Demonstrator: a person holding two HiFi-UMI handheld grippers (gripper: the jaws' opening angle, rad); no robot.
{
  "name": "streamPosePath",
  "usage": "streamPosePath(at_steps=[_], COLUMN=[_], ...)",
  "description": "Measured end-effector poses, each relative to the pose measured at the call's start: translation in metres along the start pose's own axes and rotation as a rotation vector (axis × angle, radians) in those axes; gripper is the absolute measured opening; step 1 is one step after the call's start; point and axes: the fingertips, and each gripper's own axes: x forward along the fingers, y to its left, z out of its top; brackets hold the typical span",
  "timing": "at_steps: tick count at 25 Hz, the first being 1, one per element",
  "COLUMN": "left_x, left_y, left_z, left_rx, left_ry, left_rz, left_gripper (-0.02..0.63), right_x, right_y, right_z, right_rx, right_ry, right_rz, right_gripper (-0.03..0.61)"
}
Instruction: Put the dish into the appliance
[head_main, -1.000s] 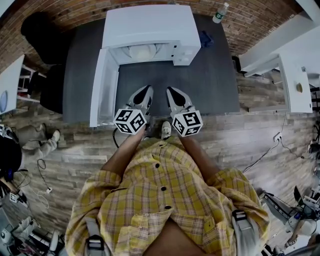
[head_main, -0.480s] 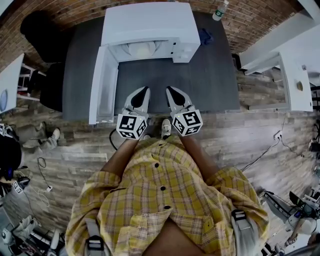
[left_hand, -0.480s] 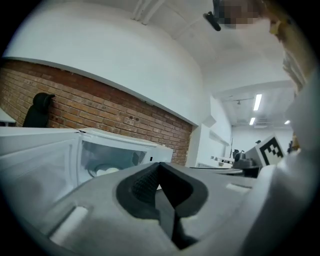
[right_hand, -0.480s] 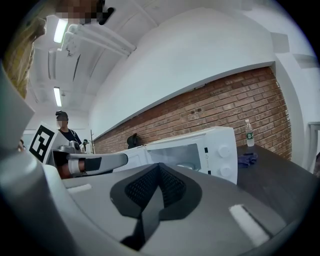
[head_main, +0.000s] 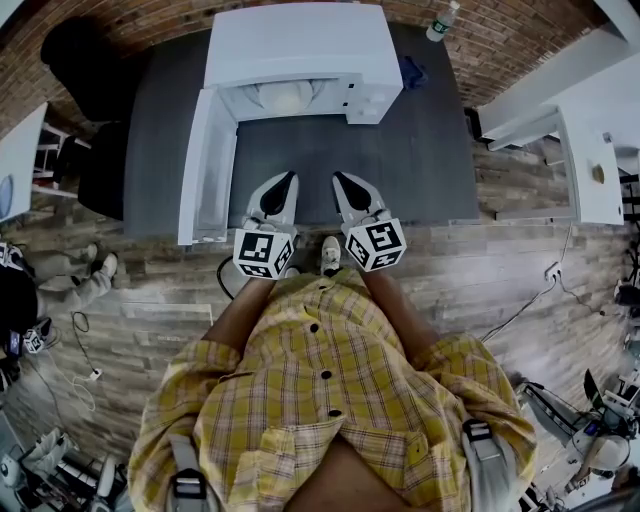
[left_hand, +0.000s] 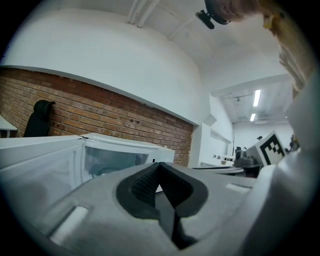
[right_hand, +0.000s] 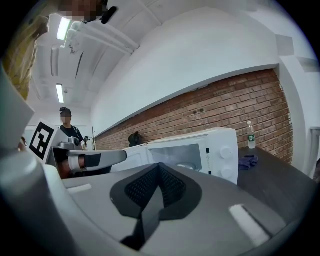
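Observation:
A white microwave (head_main: 300, 50) stands at the back of the dark grey table (head_main: 420, 150), its door (head_main: 205, 170) swung open to the left. A pale dish (head_main: 285, 97) lies inside the cavity; it also shows in the right gripper view as the dish (right_hand: 186, 165). My left gripper (head_main: 285, 180) and right gripper (head_main: 340, 180) hover side by side over the table's near edge, well short of the microwave. Both are shut with nothing between the pads, as the left gripper (left_hand: 160, 172) and right gripper (right_hand: 159, 175) show in their own views.
A water bottle (head_main: 441, 25) and a blue cloth (head_main: 412, 75) sit at the table's back right. A black chair (head_main: 85, 60) stands at the left, white desks (head_main: 590, 150) at the right. Cables and gear lie on the wooden floor. A person (right_hand: 67, 125) stands far off.
My left gripper has rolled about its own axis, so its marker cube shows a different tilt. The right gripper has kept still. The microwave door stays open.

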Motion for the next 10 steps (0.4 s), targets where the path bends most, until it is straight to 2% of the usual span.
streamPosePath(at_steps=[10], left_x=[-0.0016], left_y=[0.0012], left_z=[0.0009], left_rx=[0.017], left_ry=[0.001], left_rz=[0.028], left_gripper=[0.000], right_x=[0.0010], right_y=[-0.0001], right_z=[0.0058], right_rx=[-0.015], right_ry=[-0.008], right_rz=[0.011], right_gripper=[0.000])
